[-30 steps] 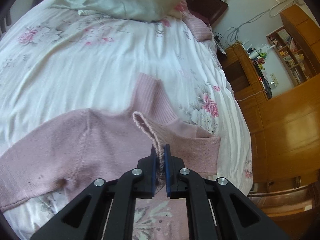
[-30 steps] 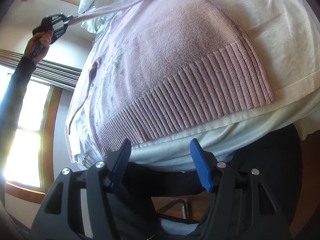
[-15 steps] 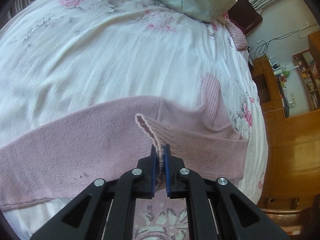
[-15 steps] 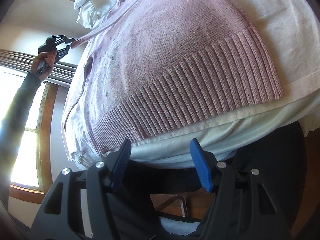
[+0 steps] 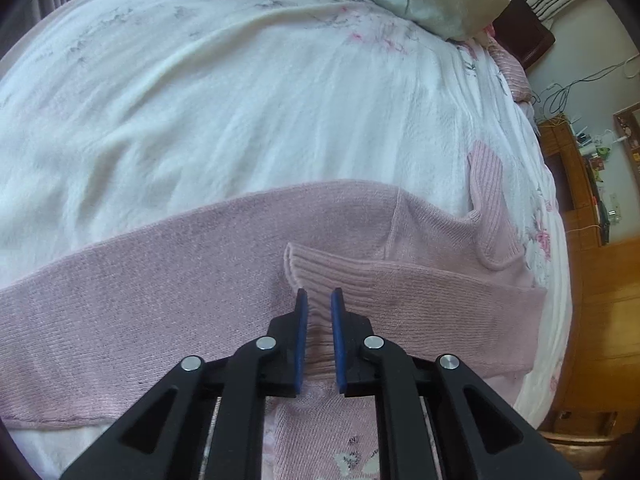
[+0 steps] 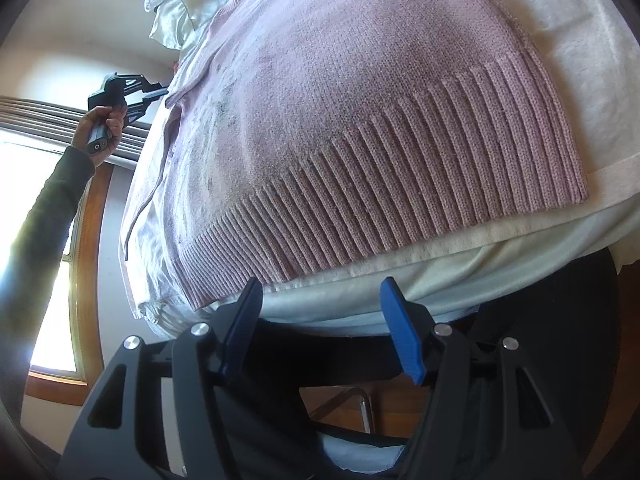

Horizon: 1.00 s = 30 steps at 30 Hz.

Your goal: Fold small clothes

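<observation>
step: sleeve fold-in | your left gripper (image 5: 319,300) slightly parted around sleeve cuff (image 5: 316,268) on pink sweater (image 6: 360,120) | right gripper (image 6: 320,304) spread, empty | next: back off left, take ribbed hem (image 6: 400,200)

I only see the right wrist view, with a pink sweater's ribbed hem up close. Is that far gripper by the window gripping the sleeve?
Observer: No. The left gripper has its jaws slightly apart, with the cuff lying between them.
Operator: Where does the cuff rest?
Observer: On the sweater body, with the sleeve folded across it.
Operator: What lies beyond it?
Observer: The ribbed collar, on a bedcover printed with pink flowers.
</observation>
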Each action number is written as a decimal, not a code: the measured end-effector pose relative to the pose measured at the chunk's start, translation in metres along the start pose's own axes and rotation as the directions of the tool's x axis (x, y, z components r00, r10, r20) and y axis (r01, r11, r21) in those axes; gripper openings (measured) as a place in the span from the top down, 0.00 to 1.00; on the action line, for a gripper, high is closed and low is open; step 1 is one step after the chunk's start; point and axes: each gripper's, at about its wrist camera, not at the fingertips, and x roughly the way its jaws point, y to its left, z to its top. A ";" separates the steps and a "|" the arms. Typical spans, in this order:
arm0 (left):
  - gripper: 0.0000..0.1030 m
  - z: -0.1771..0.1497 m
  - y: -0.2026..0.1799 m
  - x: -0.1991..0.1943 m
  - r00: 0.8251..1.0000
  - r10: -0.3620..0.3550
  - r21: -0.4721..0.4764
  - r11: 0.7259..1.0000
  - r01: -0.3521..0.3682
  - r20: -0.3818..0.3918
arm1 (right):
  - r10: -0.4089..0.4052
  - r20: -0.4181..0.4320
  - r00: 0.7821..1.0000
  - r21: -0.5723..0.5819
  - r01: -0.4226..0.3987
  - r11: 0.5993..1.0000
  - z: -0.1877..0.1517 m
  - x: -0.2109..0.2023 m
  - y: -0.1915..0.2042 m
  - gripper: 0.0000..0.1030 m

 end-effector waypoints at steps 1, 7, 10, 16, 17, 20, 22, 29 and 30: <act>0.90 -0.001 -0.006 -0.004 1.000 -0.019 0.014 1.000 0.019 0.010 | 0.000 -0.003 1.000 0.001 0.000 1.000 -0.001 0.001 0.000 0.40; 0.70 -0.022 -0.037 0.026 0.991 -0.099 0.075 0.992 0.106 -0.094 | 0.008 -0.015 1.000 -0.005 -0.008 1.000 -0.002 0.007 0.004 0.40; 0.70 -0.031 -0.026 0.055 0.995 0.034 0.088 0.996 -0.025 -0.098 | 0.006 -0.008 1.000 -0.011 -0.006 1.000 -0.002 0.003 0.008 0.39; 0.57 -0.045 0.015 0.028 0.997 -0.071 -0.037 0.997 0.071 -0.002 | -0.021 0.025 0.999 -0.018 0.021 1.000 -0.001 -0.015 0.008 0.39; 0.43 -0.048 0.024 0.015 0.997 -0.077 -0.047 0.996 0.079 0.027 | -0.024 0.030 0.999 -0.021 0.024 0.999 0.000 -0.017 0.008 0.39; 0.34 -0.065 0.069 -0.033 0.991 -0.088 -0.090 0.991 0.096 0.098 | -0.020 0.044 0.999 -0.032 0.021 0.999 0.000 -0.023 0.012 0.38; 0.32 -0.080 0.112 -0.072 0.985 -0.081 -0.138 0.985 0.102 0.149 | -0.010 0.050 0.999 -0.054 0.013 0.998 0.000 -0.025 0.019 0.37; 0.24 -0.146 0.294 -0.190 0.954 0.090 -0.387 0.922 0.030 0.287 | 0.011 0.019 1.000 -0.137 -0.009 0.990 -0.011 -0.015 0.053 0.33; 0.23 -0.156 0.319 -0.200 0.950 0.117 -0.437 0.899 0.023 0.291 | 0.014 0.014 1.000 -0.148 -0.012 0.989 -0.012 -0.014 0.058 0.33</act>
